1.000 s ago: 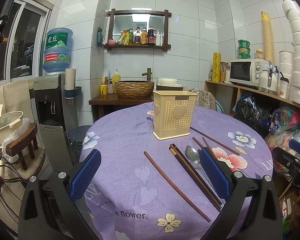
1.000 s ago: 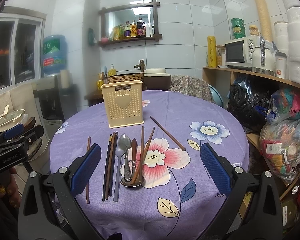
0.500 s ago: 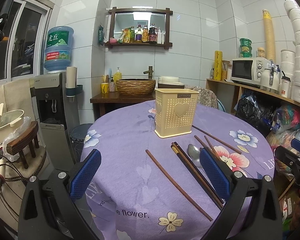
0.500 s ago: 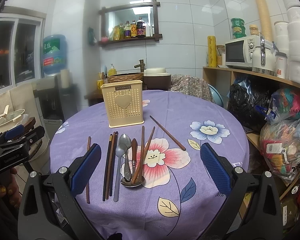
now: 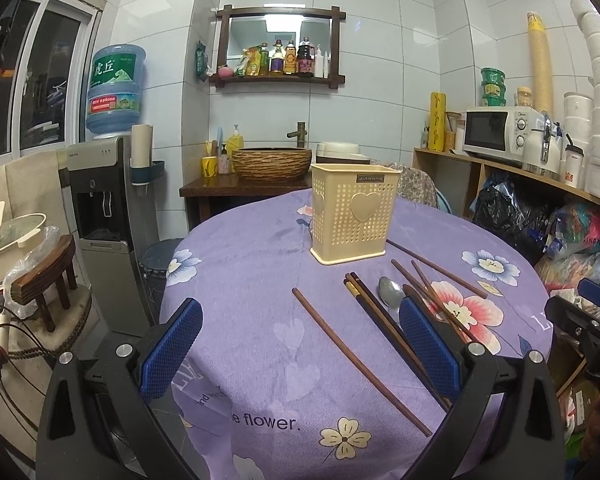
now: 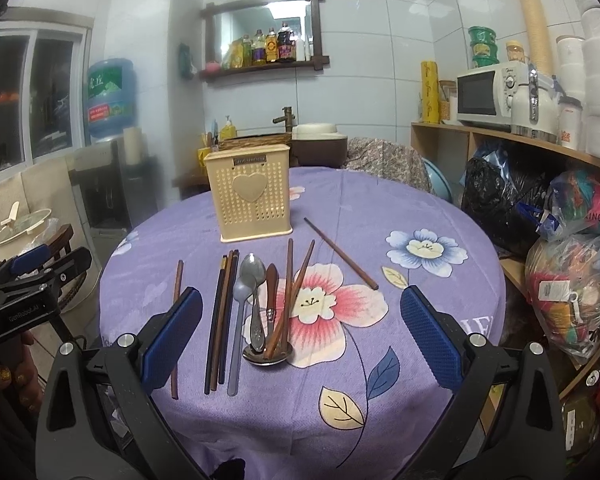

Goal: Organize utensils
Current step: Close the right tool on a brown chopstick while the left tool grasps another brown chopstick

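Observation:
A cream perforated utensil holder [image 5: 354, 214] [image 6: 252, 194] with a heart on its side stands upright on the round table's purple flowered cloth [image 5: 260, 280] [image 6: 380, 208]. In front of it lie several brown and dark chopsticks [image 6: 220, 316], a steel spoon [image 6: 254, 292], a grey spoon [image 6: 239, 328] and a wooden-handled utensil [image 6: 272, 292]. One brown chopstick [image 5: 356, 362] lies apart on the left, another [image 6: 340, 253] apart on the right. My left gripper [image 5: 300, 356] is open and empty near the table's front left. My right gripper [image 6: 300, 344] is open and empty over the utensils' near ends.
A water dispenser [image 5: 104, 184] and a wooden stool [image 5: 48, 280] stand left of the table. Shelves with a microwave [image 5: 500, 134] and bags [image 6: 572, 280] fill the right side. A woven basin [image 5: 272, 162] sits behind. The other hand-held gripper [image 6: 28, 292] shows at the right wrist view's left edge.
The left wrist view has shifted a little: the holder and utensils now sit slightly lower and to the right. The right gripper has barely moved. Both stay open.

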`<state>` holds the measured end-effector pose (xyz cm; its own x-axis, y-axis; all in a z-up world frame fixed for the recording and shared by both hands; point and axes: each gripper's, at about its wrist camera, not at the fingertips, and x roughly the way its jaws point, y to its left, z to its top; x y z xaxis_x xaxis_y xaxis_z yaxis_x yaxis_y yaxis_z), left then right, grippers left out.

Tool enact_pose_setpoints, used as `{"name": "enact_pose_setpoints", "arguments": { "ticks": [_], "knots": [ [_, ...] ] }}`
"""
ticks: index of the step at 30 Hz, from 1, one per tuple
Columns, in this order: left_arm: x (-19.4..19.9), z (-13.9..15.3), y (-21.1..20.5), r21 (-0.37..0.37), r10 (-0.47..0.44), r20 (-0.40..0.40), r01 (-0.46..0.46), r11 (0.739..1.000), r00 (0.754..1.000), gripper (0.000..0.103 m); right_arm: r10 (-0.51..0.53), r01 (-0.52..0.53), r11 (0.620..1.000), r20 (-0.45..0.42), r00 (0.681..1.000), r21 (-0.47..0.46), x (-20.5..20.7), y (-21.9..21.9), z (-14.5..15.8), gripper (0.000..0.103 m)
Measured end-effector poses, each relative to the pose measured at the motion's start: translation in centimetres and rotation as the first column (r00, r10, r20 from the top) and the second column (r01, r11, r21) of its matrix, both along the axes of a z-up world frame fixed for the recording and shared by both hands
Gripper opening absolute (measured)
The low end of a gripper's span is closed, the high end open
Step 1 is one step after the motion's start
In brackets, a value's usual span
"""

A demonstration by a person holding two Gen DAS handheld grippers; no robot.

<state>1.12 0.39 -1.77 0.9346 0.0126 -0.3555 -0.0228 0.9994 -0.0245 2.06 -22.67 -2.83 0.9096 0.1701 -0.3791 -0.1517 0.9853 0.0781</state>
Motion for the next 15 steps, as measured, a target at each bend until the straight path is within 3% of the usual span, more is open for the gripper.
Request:
{"name": "enact_pose_setpoints", "arguments": {
  "ticks": [10,15],
  "knots": [
    [3.1,-1.9,0.9,-0.001,-0.003,-0.134,0.003,1.000,0.991,0.098,0.019,-0.026,0.998,-0.110,0.994,-0.065,3.4,0.5,-3.0,0.098],
    [6.8,-2.7,1.1,-0.024,-0.053,-0.270,0.048,0.999,0.961,0.098,0.027,-0.039,0.996,-0.144,0.989,-0.079,6.7,-0.3,-3.1,0.098]
  ]
}}
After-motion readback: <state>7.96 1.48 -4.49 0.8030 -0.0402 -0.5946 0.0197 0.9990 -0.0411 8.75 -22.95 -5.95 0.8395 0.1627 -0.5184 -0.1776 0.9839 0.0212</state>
